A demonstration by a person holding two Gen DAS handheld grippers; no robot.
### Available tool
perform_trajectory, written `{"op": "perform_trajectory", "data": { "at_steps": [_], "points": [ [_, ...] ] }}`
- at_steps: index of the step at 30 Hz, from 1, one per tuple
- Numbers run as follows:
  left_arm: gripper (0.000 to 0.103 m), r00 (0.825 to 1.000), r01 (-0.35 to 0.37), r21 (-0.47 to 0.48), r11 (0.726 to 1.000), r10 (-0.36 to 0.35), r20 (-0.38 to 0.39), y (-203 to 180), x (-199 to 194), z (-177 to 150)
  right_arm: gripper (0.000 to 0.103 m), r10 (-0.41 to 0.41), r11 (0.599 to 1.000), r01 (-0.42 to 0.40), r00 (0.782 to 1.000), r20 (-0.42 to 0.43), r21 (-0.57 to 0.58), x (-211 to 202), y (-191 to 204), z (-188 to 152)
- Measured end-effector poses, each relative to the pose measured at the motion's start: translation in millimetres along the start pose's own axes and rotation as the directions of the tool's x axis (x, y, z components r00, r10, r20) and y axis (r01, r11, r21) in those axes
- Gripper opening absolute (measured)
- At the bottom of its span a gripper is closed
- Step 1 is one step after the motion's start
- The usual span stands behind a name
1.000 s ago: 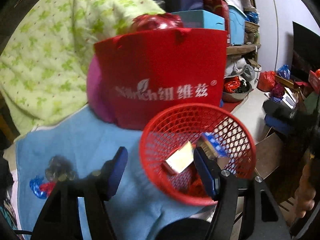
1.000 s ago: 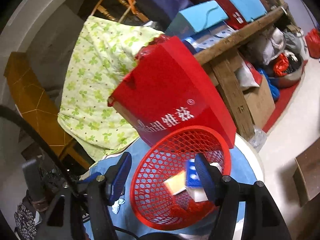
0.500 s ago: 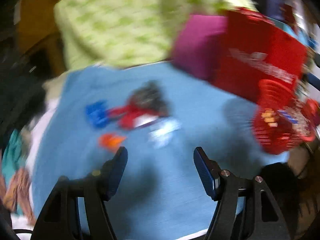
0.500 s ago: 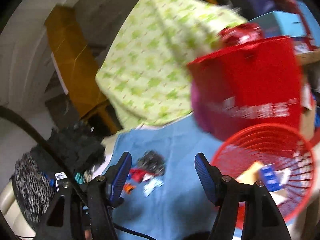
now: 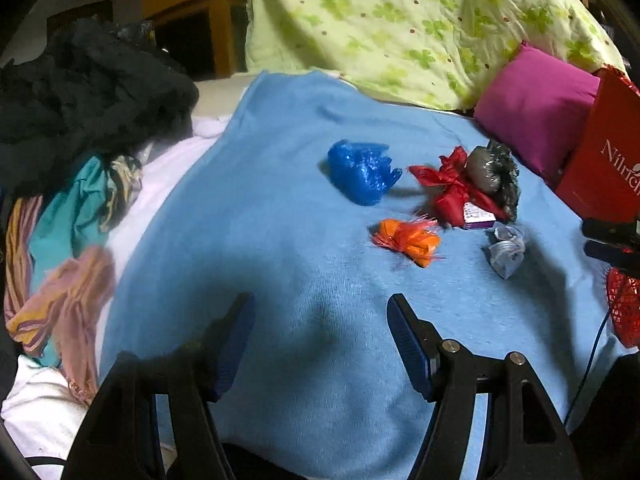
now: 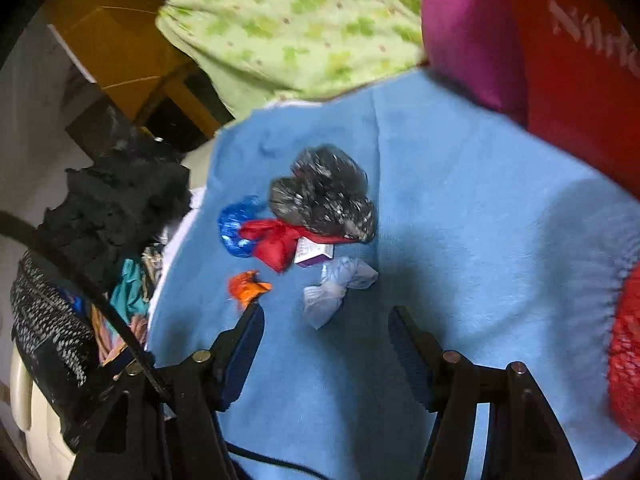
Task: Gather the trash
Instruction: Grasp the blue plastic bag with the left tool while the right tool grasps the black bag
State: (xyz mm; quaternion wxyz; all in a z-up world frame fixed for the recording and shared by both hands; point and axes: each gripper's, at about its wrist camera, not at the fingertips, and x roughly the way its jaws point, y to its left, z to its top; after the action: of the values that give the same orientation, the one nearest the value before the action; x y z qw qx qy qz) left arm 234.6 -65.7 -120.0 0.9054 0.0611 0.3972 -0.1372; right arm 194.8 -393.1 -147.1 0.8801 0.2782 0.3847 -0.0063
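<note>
**Soft cloth, crinkled plastic**

The blue cloth (image 5: 280, 208) looks matt and fleecy. On it lie crinkled, glossy plastic bags: a blue bag (image 5: 360, 170), a red bag (image 5: 452, 192), an orange bag (image 5: 408, 240), a shiny grey-black bag (image 6: 324, 196) and a pale translucent bag (image 6: 336, 288). The red basket (image 6: 626, 352) is plastic mesh. The gripper pads (image 5: 408, 344) look ribbed.

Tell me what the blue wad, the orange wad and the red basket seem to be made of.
Blue wad: likely thin plastic film, glossy and crinkled. Orange wad: probably the same kind of film, shiny, with frayed edges. Red basket: apparently rigid moulded plastic, an open mesh of holes.
</note>
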Motion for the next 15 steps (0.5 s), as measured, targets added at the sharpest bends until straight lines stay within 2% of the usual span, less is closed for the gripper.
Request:
{"op": "perform_trajectory", "data": {
  "at_steps": [3,8,12,15],
  "points": [
    [0.069,1.000,-0.001,0.006,1.000,0.001,-0.005,0,15,13,0.068,0.026,1.000,-0.027,0.998,0.050,0.010,15,-1,14],
    [0.069,1.000,0.000,0.007,1.000,0.000,0.019,-4,43,50,0.068,0.113,0.993,-0.116,0.987,0.118,0.020,30,4,46],
    [0.069,0.999,0.033,-0.026,0.999,-0.032,0.012,-9,71,86,0.073,0.131,0.991,-0.130,0.985,0.113,-0.020,51,13,65],
    [0.069,0.998,0.058,-0.043,0.997,-0.059,-0.017,-15,93,108,0.073,0.103,0.995,-0.102,0.991,0.083,-0.021,71,15,75]
  ]
}}
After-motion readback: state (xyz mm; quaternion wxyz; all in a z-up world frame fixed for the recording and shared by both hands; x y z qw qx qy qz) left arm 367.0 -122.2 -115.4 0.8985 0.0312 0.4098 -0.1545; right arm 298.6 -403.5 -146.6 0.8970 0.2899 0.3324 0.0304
